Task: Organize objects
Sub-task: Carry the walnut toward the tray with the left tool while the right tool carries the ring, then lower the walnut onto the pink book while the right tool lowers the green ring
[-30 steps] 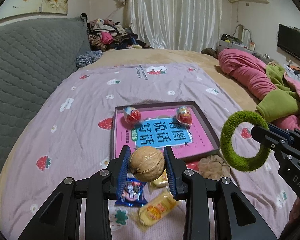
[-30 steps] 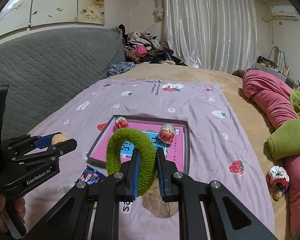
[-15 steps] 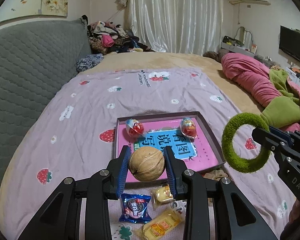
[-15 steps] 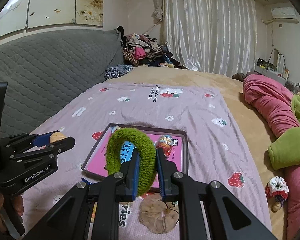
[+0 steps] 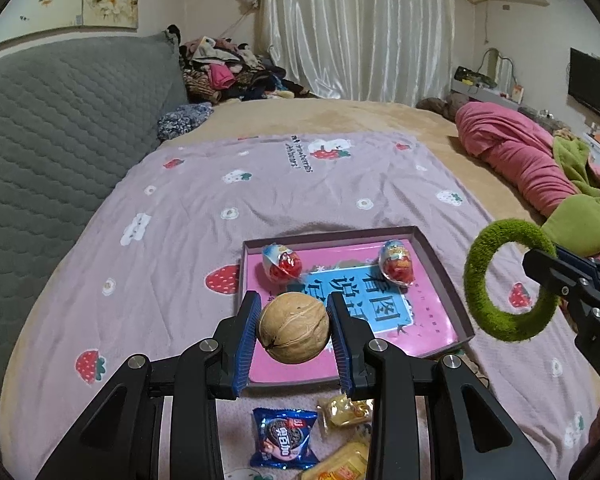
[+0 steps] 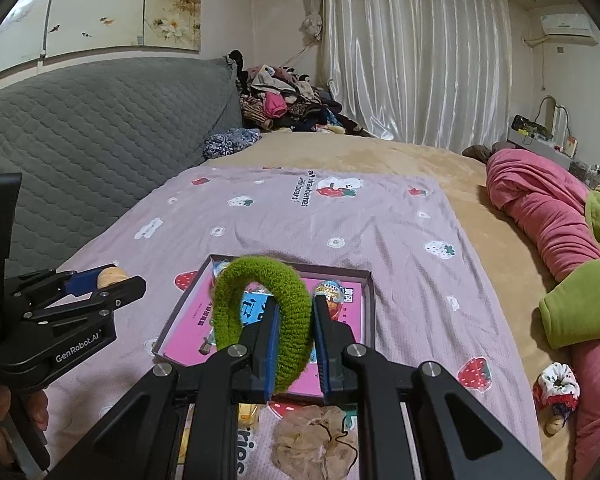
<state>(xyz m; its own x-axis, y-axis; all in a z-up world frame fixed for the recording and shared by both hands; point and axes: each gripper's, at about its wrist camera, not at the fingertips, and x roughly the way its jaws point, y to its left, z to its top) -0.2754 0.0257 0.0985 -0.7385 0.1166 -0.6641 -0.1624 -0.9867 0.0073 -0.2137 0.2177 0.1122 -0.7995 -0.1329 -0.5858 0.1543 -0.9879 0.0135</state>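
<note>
My left gripper point(image 5: 293, 332) is shut on a tan walnut point(image 5: 293, 328), held in the air above the near edge of a shallow tray point(image 5: 440, 268) with a pink and blue printed base. Two foil-wrapped chocolate eggs point(image 5: 282, 263) point(image 5: 397, 261) lie at the tray's far side. My right gripper point(image 6: 294, 336) is shut on a fuzzy green hair ring point(image 6: 256, 284), also over the tray point(image 6: 370, 300). In the left wrist view the green ring point(image 5: 504, 280) and right gripper show at the right edge. The left gripper with the walnut point(image 6: 110, 276) shows at the left of the right wrist view.
A blue cookie packet point(image 5: 284, 436) and yellow snack packets point(image 5: 342, 412) lie on the lilac strawberry blanket point(image 5: 180, 240) in front of the tray. A beige scrunchie point(image 6: 314, 436) lies close by. Grey headboard at left, pink and green bedding point(image 6: 548, 224) at right, clothes pile point(image 6: 288, 100) far back.
Both grippers have drawn back from the tray together, still holding the walnut and the ring. The tray and eggs sit farther away, and the snack packets show more in front.
</note>
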